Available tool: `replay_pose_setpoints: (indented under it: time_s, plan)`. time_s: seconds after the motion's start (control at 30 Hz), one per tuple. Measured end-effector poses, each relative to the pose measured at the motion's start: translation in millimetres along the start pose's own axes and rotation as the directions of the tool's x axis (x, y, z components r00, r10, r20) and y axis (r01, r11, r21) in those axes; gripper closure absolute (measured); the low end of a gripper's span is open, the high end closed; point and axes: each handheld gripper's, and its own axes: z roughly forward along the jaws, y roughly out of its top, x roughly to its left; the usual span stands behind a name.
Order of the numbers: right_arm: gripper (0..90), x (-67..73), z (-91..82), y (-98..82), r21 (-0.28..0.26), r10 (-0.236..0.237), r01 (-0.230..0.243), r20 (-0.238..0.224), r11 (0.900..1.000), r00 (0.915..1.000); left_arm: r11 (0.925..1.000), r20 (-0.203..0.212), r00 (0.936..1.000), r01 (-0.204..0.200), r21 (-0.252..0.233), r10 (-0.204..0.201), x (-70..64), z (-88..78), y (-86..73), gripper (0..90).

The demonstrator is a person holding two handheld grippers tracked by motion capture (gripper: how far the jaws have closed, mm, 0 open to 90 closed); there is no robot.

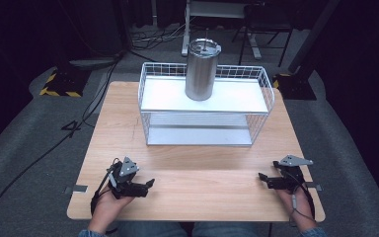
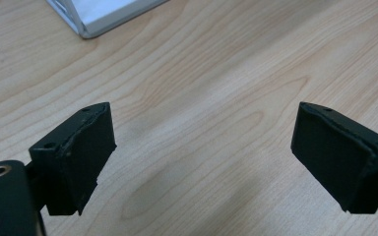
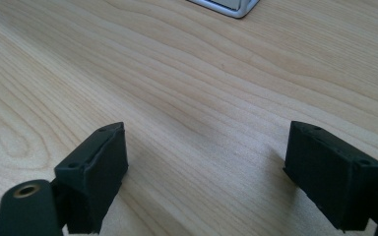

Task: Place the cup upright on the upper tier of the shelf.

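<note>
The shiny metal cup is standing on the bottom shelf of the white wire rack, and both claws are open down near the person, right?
Not quite. In the high view the metal cup stands on the top shelf of the white wire rack, not the bottom one. The rest holds: the left claw and right claw are open, near the person.

high view looks down; gripper views close over shared table (image 1: 192,177)

Left gripper (image 1: 145,185) and right gripper (image 1: 264,177) held low in each hand, near bench front edge, jaws spread wide, pointing inward.
</note>
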Motion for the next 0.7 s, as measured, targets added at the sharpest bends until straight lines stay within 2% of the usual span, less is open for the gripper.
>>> replay_pose_setpoints:
  time_s: [0.03,0.07,0.13,0.2,0.27,0.3,0.33,0.43,0.6,0.7]
  plan:
    - [16.7,0.0,0.0,0.0,0.000,0.000,0.000,0.000,1.000,1.0000,0.9999,-0.005,1.0000,-0.008,0.007,0.008,0.5,0.9,-0.4,9.9]
    - [16.7,0.0,0.0,0.0,0.000,0.000,0.000,0.000,1.000,1.0000,0.9999,-0.001,0.9999,0.010,0.005,-0.010,-0.5,2.3,-1.3,9.9]
    - [16.7,0.0,0.0,0.0,0.000,0.000,0.000,0.000,1.000,1.0000,0.9997,-0.001,1.0000,0.004,0.025,-0.004,0.9,3.9,-2.6,9.9]
    - [16.7,0.0,0.0,0.0,0.000,0.000,0.000,0.000,1.000,1.0000,0.9993,-0.002,0.9999,0.017,0.033,-0.017,0.6,6.4,-4.1,10.0]
    - [16.7,0.0,0.0,0.0,0.000,0.000,0.000,0.000,1.000,1.0000,0.9986,-0.009,0.9999,0.007,0.052,-0.006,1.3,8.4,-5.3,10.1]
    - [16.7,0.0,0.0,0.0,0.000,0.000,0.000,0.000,1.000,1.0000,0.9983,-0.005,0.9998,0.019,0.055,-0.019,0.5,9.5,-6.0,10.3]
    - [16.7,0.0,0.0,0.0,0.000,0.000,0.000,0.000,1.000,1.0000,0.9976,-0.010,0.9999,0.008,0.068,-0.007,1.1,10.1,-6.1,10.5]
    - [16.7,0.0,0.0,0.0,0.000,0.000,0.000,0.000,1.000,1.0000,0.9940,-0.025,0.9996,0.013,0.109,-0.010,-0.1,14.0,-7.7,12.4]
    - [16.7,0.0,0.0,0.0,0.000,0.000,0.000,0.000,1.000,1.0000,0.9955,-0.022,0.9995,0.023,0.093,-0.021,1.4,14.8,-10.0,11.8]
    - [16.7,0.0,0.0,0.0,0.000,0.000,0.000,0.000,1.000,1.0000,0.9977,-0.023,0.9995,0.024,0.063,-0.023,3.7,16.4,-13.9,7.1]
